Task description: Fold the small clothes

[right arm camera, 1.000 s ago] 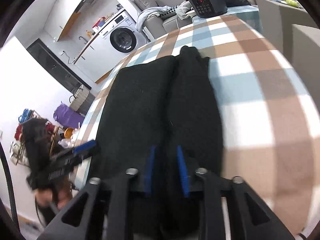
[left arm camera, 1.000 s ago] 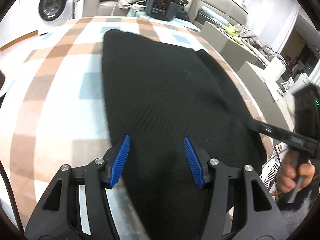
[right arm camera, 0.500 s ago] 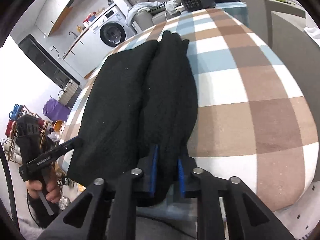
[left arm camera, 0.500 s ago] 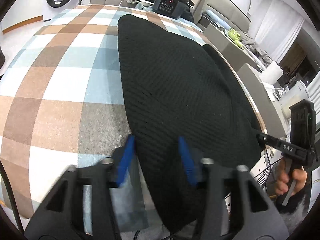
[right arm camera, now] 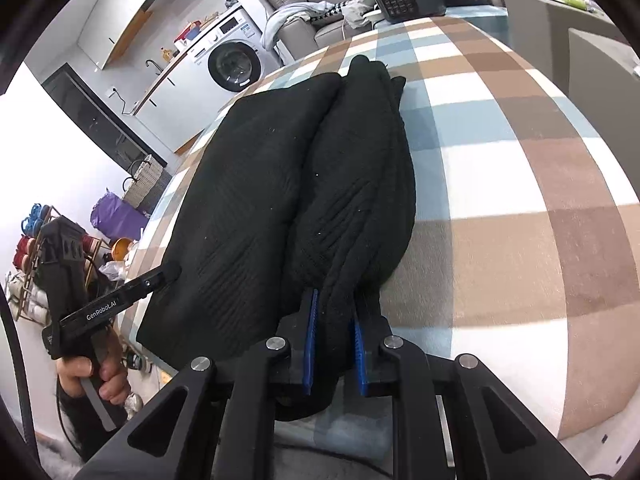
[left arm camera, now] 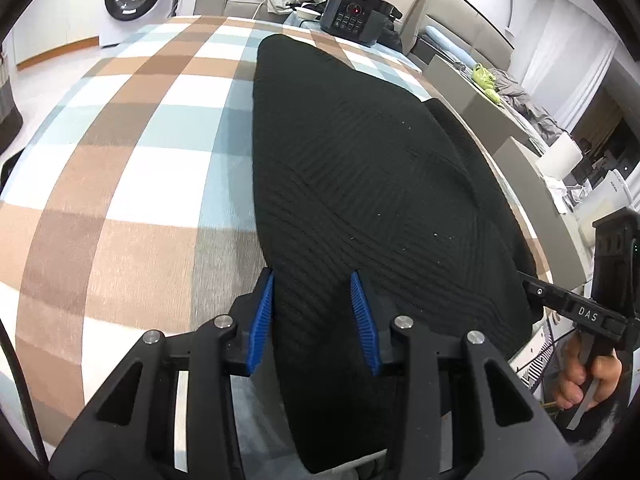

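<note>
Through the left wrist camera, your left tool (left arm camera: pixel 316 322) sat at the near hem of the one black knitted garment (left arm camera: pixel 360 168), which lay stretched away from it along the checked desk (left arm camera: pixel 132 152). Its blue pads (left arm camera: pixel 262 322) bracketed a ridge of the knit and seemed to press it from both sides, so I judged it clenched on the hem's left corner. The right tool (left arm camera: pixel 560 306) showed far off to that tool's right, at the hem's other corner, with your hand (left arm camera: pixel 588 376) on its handle.

Through the right wrist camera, your right tool (right arm camera: pixel 334 344) was plainly clenched on the garment (right arm camera: pixel 248 208), a thick bunch of knit squeezed between its pads. Just ahead of it a folded-in sleeve or side panel lay as a second layer on the body. The left tool (right arm camera: pixel 120 300) hung well to its left.

To do this fold well, you needed both corners lifted level and together, carried toward the far edge, keeping the tucked layer from sliding out. I judged the left grip the shallower one, worth watching.

Counted: one garment, two tools, one desk.
</note>
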`<state>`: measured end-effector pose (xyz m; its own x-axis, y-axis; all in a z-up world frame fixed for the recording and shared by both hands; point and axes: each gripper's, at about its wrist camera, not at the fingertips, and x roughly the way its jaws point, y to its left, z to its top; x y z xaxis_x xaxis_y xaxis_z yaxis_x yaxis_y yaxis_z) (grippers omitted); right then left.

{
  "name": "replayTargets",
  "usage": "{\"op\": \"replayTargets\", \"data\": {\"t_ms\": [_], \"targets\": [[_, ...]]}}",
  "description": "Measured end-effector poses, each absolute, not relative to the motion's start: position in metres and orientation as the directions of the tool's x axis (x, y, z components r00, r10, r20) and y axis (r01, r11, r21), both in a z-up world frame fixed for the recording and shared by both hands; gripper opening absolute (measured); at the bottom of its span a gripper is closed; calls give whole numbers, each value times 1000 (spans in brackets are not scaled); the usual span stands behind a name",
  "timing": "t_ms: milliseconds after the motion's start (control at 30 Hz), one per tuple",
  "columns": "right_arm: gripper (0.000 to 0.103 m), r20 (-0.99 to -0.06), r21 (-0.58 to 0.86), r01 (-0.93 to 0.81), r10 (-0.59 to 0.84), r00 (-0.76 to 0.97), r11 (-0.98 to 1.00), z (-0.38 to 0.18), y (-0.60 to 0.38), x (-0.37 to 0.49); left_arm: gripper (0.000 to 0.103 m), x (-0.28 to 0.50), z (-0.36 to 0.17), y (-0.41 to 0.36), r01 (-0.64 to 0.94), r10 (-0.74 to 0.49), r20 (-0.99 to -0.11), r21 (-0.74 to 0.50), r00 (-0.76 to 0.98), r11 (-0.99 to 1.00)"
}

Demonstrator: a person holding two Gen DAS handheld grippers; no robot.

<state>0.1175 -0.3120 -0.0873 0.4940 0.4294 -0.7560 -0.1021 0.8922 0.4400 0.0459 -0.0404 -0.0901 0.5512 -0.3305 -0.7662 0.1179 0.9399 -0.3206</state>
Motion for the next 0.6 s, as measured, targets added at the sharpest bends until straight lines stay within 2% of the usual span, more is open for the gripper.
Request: {"op": "replayTargets", "data": {"t_ms": [433, 600], "targets": [[16, -730, 483, -64, 441, 522, 874, -92, -307, 188, 35, 133, -83, -36, 80, -285, -763, -295, 580, 952], [19, -738, 491, -34, 436, 516, 871, -83, -326, 170, 36, 125, -83, -25, 52, -293, -757, -325, 583, 944]]}}
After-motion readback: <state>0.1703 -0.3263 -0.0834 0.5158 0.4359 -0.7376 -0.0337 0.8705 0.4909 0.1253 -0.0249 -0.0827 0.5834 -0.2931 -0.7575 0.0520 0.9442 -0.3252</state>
